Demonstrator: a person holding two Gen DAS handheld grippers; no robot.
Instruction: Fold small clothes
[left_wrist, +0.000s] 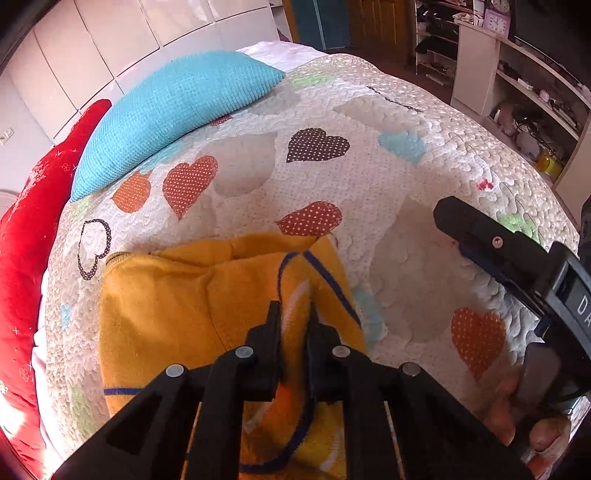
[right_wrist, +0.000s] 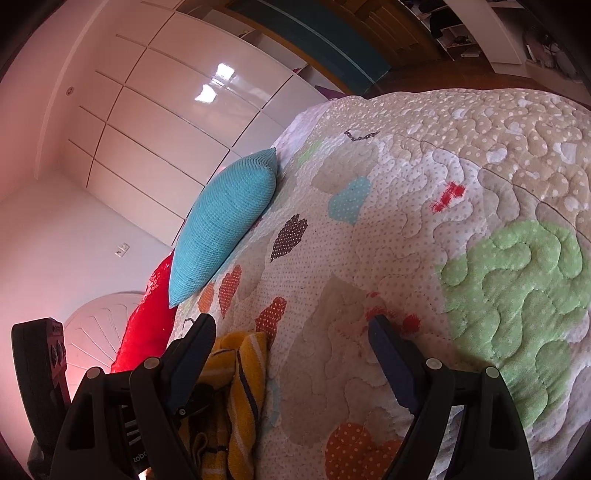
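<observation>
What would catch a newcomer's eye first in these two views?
The mustard-yellow garment with blue stripes, bunched on the heart-patterned quilt, pinched by the left gripper. Beyond it, a turquoise pillow leans beside a red cushion at the head of the bed. The right gripper hovers to the right, jaws wide apart, holding nothing.
</observation>
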